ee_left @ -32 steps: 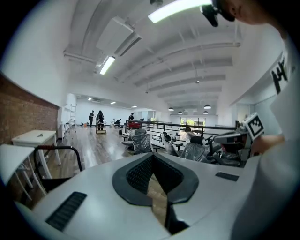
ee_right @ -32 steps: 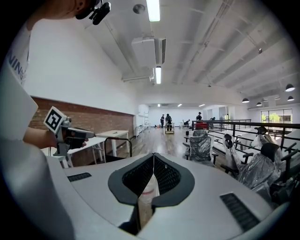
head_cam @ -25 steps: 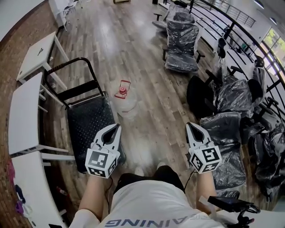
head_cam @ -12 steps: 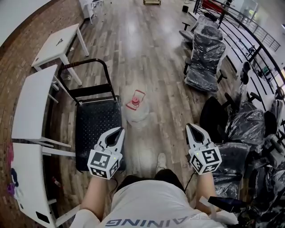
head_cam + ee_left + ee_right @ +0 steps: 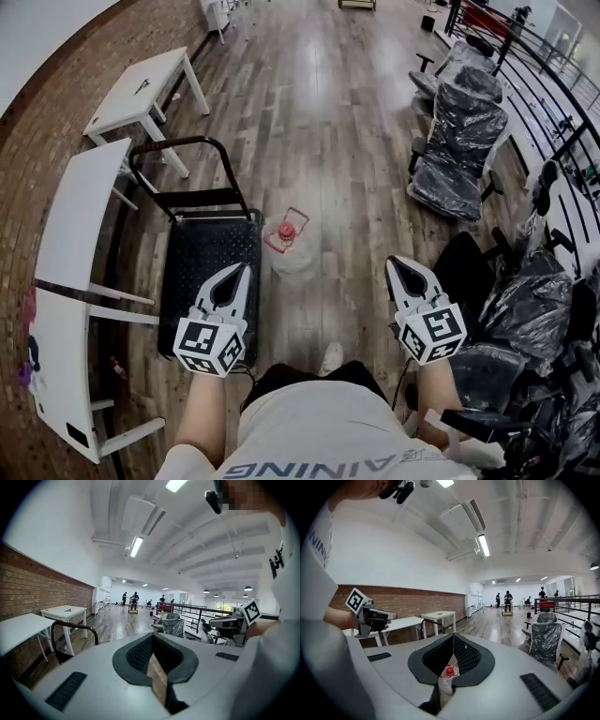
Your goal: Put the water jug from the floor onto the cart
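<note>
The clear water jug (image 5: 289, 247) with a red cap and red handle stands on the wooden floor, just right of the black platform cart (image 5: 208, 272). The cart's looped black handle (image 5: 183, 155) rises at its far end. My left gripper (image 5: 245, 269) hovers over the cart's near right corner, jaws together and empty. To the right and nearer than the jug, my right gripper (image 5: 395, 263) is held up, shut on nothing. In the right gripper view the jug (image 5: 449, 673) shows low between the closed jaws, still some way ahead. Only floor shows between the jaws of the left gripper (image 5: 152, 638).
Two white tables (image 5: 80, 220) (image 5: 150, 82) line the brick wall left of the cart. Office chairs wrapped in plastic (image 5: 457, 150) crowd the right side in front of a black railing (image 5: 553, 80). Several people (image 5: 507, 600) stand far down the hall.
I have walked forward and turned a little: the jug and cart sit nearer and more central. Both grippers were carried along, their jaws unchanged.
</note>
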The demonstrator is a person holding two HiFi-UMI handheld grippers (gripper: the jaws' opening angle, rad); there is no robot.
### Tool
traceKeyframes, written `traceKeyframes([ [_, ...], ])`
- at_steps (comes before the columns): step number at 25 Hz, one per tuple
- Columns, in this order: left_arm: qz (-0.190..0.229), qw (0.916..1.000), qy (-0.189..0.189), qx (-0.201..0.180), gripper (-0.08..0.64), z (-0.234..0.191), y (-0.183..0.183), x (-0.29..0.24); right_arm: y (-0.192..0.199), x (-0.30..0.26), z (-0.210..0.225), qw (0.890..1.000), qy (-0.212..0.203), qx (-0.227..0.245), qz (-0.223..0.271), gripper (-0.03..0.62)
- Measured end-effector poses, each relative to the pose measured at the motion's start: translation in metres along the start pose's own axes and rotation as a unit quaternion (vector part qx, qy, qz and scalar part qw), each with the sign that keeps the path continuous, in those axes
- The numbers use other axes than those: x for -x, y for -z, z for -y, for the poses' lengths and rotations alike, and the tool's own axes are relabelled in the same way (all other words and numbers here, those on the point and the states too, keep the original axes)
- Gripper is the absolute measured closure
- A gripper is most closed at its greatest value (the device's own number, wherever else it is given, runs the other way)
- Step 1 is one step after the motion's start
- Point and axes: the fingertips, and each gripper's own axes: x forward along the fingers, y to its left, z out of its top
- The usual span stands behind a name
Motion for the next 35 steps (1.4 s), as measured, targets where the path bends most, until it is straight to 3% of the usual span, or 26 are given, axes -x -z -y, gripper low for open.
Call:
traceKeyframes([
  [6, -0.016, 0.9984, -0.055, 0.007, 0.558, -0.014, 0.005, -0.005, 0.009, -0.043, 0.016, 0.999, -0.052, -0.014, -0.008, 0.588],
  [14, -0.021, 0.9947, -0.093, 0.037, 0.558, -0.054, 0.013, -0.001, 0.007, -0.104, -0.013, 0.993, -0.115, -0.006, -0.023, 0.588],
  [23, 0.006, 0.9944, -0.094, 0.048, 0.558, -0.118, -0.002, -0.042, -0.020, -0.171, -0.019, 0.992, -0.119, 0.025, -0.033, 0.588],
  [30, -0.014, 0.9927, -0.106, 0.055, 0.558, -0.196, 0.012, -0.047, -0.022, -0.246, -0.043, 0.991, -0.115, 0.036, -0.057, 0.588],
  [35, -0.029, 0.9886, -0.132, 0.067, 0.558, -0.241, 0.033, -0.049, -0.002, -0.293, -0.058, 0.987, -0.129, 0.042, -0.084, 0.588],
])
